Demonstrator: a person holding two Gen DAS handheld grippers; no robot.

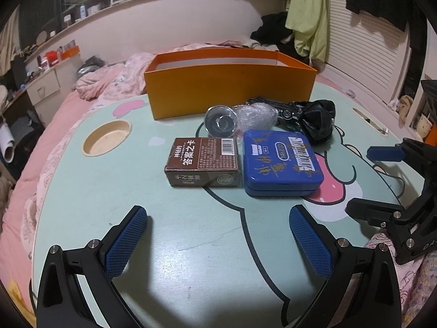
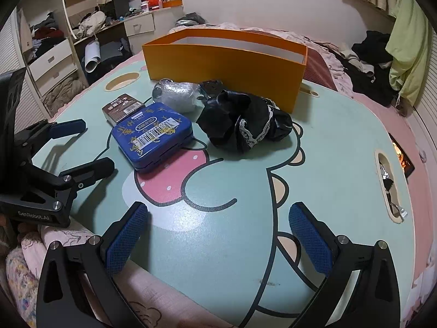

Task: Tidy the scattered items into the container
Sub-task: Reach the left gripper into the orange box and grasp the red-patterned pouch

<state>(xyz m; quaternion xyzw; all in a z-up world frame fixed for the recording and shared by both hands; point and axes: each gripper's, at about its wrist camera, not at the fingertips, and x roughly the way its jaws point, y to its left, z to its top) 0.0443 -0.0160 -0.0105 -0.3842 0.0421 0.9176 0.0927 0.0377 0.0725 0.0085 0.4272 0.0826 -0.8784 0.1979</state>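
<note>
Nothing is in hand yet: this reads as the start of the tidying, with every item out on the table (image 1: 191, 246) and both grippers waiting low over its near edge. The left gripper (image 1: 218, 242) has its jaws spread wide and empty; the right gripper (image 2: 218, 239) likewise stands fully released, nothing between its pads

The orange box (image 1: 229, 87) sits at the far edge, open-topped; its inside is not visible enough to say whether anything lies in it. The items are bunched in the middle of the table, just in front of the box: a brown card pack (image 1: 203, 162) and a blue tin (image 1: 282, 162) side by side in the nearer row; behind them a metal cup (image 1: 220, 121) on its side, a plastic-wrapped lump (image 1: 255, 114), a toy car (image 1: 286, 109) and a black cloth (image 1: 318, 121)

From the right wrist view the cloth (image 2: 243, 121) and the tin (image 2: 153, 134) lie nearest the right gripper; the pack is closest to the left one

The next move, as I judge it, calls for choosing one item, bringing open jaws down around it, closing, then lifting over the box wall. The tin is wide and flat, so it needs a grip across its narrower side or by an edge; the cloth is soft and will take a plain pinch
</note>
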